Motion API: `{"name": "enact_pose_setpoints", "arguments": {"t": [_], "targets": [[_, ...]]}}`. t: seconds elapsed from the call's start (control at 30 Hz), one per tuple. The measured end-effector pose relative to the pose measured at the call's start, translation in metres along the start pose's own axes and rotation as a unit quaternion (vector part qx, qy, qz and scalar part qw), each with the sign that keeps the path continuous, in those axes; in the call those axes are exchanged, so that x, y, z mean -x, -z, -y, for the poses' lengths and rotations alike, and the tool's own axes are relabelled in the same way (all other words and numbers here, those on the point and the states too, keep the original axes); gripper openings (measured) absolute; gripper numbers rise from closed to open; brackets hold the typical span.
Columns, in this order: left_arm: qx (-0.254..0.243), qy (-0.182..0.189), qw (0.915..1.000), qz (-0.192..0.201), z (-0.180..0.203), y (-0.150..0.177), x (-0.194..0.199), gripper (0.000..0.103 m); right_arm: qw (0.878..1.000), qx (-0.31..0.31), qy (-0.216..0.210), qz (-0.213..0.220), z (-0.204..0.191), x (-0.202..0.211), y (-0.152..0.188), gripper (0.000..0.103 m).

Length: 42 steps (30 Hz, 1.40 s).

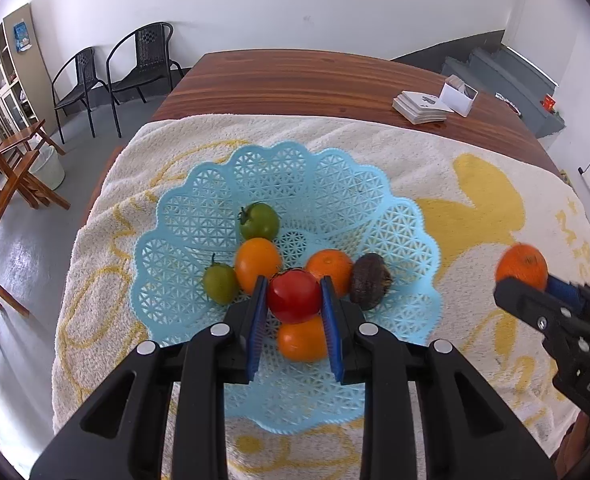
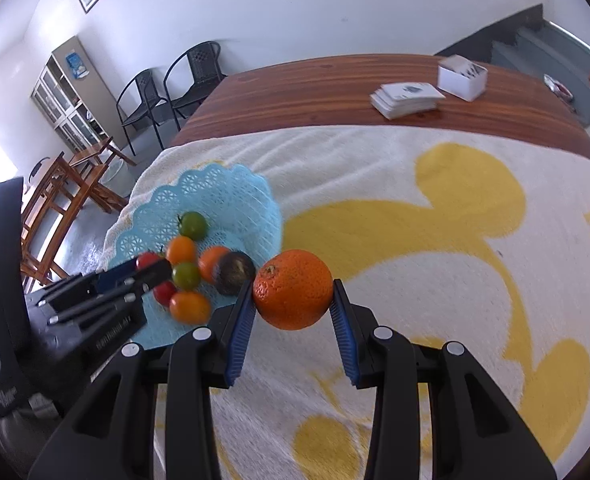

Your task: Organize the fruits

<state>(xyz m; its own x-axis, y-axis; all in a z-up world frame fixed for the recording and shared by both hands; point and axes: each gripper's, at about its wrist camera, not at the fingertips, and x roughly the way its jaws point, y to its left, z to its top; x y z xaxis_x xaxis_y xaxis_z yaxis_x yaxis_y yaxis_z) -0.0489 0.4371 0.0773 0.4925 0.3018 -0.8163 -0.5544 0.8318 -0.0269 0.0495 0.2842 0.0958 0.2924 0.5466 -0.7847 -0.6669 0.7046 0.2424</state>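
lettering "das" on right gripper (image 1: 535, 280) (gripping orange (image 2: 293, 295)).

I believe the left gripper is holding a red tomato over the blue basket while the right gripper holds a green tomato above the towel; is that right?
Not quite: the right gripper holds an orange, not a green tomato, as the right wrist view shows. The rest stands: the left gripper holds the red tomato over the blue basket, and the orange is above the towel.

Perforated plastic basket (image 1: 347, 184); nubby terry towel (image 2: 375, 168); glossy wood table (image 1: 295, 80).
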Motion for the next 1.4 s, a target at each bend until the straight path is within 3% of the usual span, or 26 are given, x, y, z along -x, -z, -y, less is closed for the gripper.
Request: {"name": "enact_pose_setpoints", "arguments": {"t": [0.43,0.67,0.93,1.2,1.23,1.3,1.33,1.4], "targets": [[0.005,0.008,0.9999,-0.007,-0.019,-0.004,-0.016,0.027,0.999,0.023,0.013,-0.020,-0.031,-0.045,-0.026,0.038],[0.010,0.008,0.9999,-0.006,-0.023,-0.013,-0.023,0.027,0.999,0.024,0.005,-0.022,-0.035,-0.052,-0.031,0.044],[0.008,0.015,0.9999,0.002,-0.019,-0.034,-0.031,0.027,1.000,0.004,-0.003,-0.020,-0.022,-0.041,-0.017,0.047],[-0.015,0.045,0.9989,-0.004,-0.003,-0.047,-0.044,0.028,0.999,-0.014,0.003,-0.030,-0.012,-0.039,0.000,0.047],[-0.018,0.046,0.9988,-0.007,-0.001,-0.047,-0.046,0.034,0.999,-0.016,0.003,-0.029,-0.011,-0.039,0.000,0.047],[-0.017,0.042,0.9990,-0.010,0.000,-0.047,-0.047,0.082,0.999,-0.021,0.003,-0.028,-0.008,-0.038,0.001,0.047],[-0.012,0.040,0.9991,-0.004,0.000,-0.046,-0.045,0.088,0.999,-0.023,0.003,-0.027,-0.007,-0.037,0.002,0.048],[-0.005,0.042,0.9991,0.004,-0.003,-0.045,-0.042,0.090,0.999,-0.024,0.004,-0.025,-0.006,-0.035,0.002,0.053]]}}
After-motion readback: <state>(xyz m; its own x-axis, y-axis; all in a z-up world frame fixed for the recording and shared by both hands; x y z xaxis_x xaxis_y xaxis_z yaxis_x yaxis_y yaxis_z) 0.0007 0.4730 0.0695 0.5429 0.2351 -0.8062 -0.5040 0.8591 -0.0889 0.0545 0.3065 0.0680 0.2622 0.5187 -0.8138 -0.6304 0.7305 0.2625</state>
